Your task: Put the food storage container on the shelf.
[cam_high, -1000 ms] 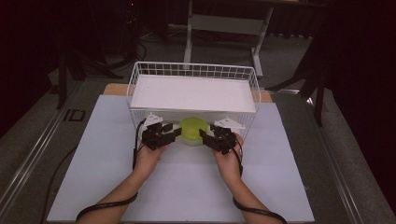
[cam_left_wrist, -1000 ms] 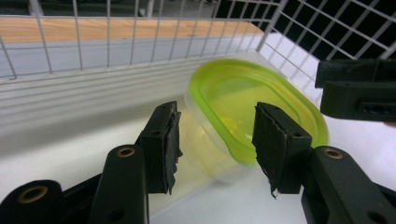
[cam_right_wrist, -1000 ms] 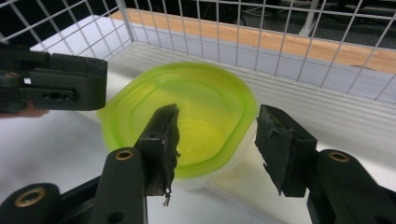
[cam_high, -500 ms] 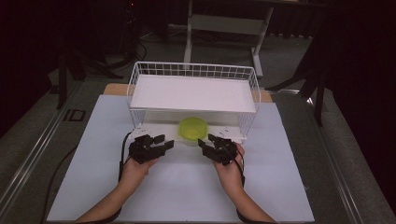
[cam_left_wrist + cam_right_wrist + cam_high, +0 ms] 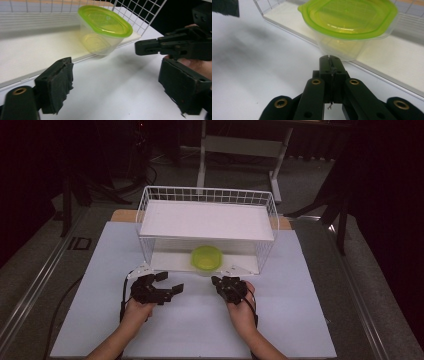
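both grippers drawn back off the container (image 5: 207,257) — left gripper (image 5: 167,284) jaws opened, right gripper (image 5: 218,282) jaws closed

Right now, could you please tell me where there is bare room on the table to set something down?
The white sheet is bare right of the right tool, left of the left tool, and between the hands. The white shelf atop the white wire basket is bare too. It is crowded at the basket's lower front, where the green-lidded clear plastic tub sits by both tools.
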Demonstrator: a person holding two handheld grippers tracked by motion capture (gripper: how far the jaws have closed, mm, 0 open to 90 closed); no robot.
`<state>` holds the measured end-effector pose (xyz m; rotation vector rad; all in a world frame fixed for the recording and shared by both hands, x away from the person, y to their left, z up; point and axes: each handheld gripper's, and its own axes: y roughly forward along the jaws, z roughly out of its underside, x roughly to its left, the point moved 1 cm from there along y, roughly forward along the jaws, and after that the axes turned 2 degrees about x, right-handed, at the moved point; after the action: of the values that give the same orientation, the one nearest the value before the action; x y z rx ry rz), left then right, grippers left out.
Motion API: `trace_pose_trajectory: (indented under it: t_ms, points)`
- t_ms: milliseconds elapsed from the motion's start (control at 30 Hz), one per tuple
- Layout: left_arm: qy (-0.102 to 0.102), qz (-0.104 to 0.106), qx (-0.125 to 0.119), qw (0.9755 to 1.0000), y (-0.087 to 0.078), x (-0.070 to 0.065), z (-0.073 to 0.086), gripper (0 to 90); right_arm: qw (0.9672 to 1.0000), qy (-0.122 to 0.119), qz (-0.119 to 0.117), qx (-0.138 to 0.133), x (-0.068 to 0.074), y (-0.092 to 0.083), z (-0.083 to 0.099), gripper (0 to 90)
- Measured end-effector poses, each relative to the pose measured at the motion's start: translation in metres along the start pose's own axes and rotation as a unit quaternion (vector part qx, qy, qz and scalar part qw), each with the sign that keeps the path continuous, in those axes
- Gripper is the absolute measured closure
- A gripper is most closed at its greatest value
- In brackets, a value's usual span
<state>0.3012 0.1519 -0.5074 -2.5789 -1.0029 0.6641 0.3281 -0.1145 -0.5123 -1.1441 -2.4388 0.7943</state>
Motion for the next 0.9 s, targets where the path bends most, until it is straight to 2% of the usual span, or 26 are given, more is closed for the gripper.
trace_pose_trajectory:
  t_ms: [33, 67, 133, 300, 533, 700, 900]
  points:
    - [0.002, 0.005, -0.002, 1.0, 0.001, -0.001, 0.001, 2.0, 1.0, 0.003, -0.003, 0.005, 0.001, 0.002, 0.0, 89.8]
    - [0.002, 0.009, -0.003, 1.0, 0.002, -0.001, 0.002, 1.5, 0.9999, 0.001, 0.0, 0.011, 0.001, 0.005, 0.0, 89.8]
    - [0.005, 0.005, -0.013, 0.9999, 0.002, -0.002, 0.004, 1.5, 0.9998, -0.002, 0.006, 0.017, 0.0, 0.01, -0.001, 89.9]
    - [0.005, 0.008, -0.018, 0.9998, 0.003, -0.004, 0.007, 1.5, 0.9998, 0.014, 0.013, 0.011, -0.005, 0.019, -0.006, 89.9]
    - [0.021, 0.001, -0.017, 0.9996, 0.004, -0.008, 0.007, 1.5, 0.9995, 0.029, 0.014, 0.007, -0.009, 0.03, -0.013, 89.9]
    - [0.028, -0.003, -0.014, 0.9995, 0.005, -0.009, 0.008, 1.5, 0.9994, 0.03, 0.013, 0.008, -0.009, 0.038, -0.016, 89.9]
    - [0.024, -0.005, -0.018, 0.9995, 0.004, -0.006, 0.008, 1.5, 0.9995, 0.028, 0.012, 0.007, -0.006, 0.047, -0.021, 89.8]
